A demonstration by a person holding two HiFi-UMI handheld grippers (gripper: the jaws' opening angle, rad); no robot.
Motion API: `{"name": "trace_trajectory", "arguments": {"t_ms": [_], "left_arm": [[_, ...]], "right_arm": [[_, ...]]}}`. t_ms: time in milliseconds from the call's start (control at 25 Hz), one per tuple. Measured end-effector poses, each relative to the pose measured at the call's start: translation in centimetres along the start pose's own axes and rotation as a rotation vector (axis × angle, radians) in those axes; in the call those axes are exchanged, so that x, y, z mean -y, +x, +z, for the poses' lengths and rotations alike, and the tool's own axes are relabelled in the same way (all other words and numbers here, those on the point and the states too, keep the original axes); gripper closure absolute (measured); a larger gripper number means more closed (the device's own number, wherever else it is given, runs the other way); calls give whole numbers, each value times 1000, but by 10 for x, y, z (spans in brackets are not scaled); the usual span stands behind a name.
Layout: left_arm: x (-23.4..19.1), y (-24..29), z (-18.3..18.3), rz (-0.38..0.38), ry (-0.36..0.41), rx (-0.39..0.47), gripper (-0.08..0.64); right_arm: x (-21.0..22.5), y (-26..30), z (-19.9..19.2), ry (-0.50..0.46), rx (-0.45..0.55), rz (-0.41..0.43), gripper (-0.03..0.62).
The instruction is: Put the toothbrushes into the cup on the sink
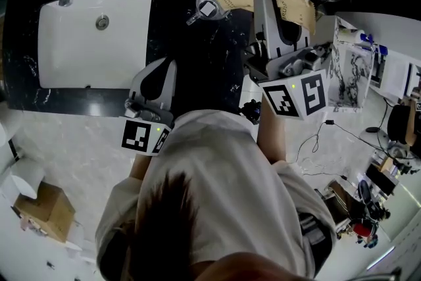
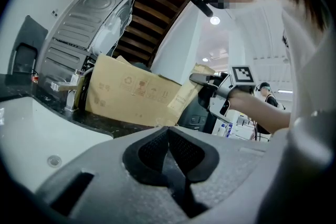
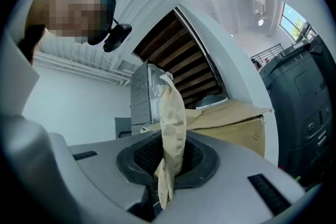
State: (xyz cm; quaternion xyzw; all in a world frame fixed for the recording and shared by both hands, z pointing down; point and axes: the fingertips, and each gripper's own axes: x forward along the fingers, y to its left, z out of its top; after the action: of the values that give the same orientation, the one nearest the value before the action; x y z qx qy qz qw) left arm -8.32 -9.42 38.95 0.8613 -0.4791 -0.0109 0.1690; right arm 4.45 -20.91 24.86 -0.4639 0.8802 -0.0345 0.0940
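The tan paper wrapper covered the gap between the fingers of the right gripper; what it held inside could not be told. In the head view its end hid one side of the cup, whose contents were too small to make out.

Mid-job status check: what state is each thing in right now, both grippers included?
Left gripper: jaws together, nothing between them.
Right gripper: shut on the beige cloth.
Beige cloth: pinched, sticking up past the jaws.
Cup: upright on the counter, contents unclear.
Sink: nothing lying in the basin.
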Motion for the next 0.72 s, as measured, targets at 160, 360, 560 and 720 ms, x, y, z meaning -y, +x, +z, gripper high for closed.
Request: {"name": "trace_trajectory", "arguments": {"t_ms": [160,360,560,720], "left_arm": [[-1,2,-4,0,-8,-10,545],[-3,3,-6,9,-4,-15,545],[-4,3,-8,11,0,-20,545],[-4,4,-8,10,-1,-22,545]], "right_arm": [[0,3,-12,8,-20,1,549],[1,7,-26,13,-41,7,549],[1,9,-41,6,-69,5,549],[2,10,-55,-18,-102,-4,549]]}}
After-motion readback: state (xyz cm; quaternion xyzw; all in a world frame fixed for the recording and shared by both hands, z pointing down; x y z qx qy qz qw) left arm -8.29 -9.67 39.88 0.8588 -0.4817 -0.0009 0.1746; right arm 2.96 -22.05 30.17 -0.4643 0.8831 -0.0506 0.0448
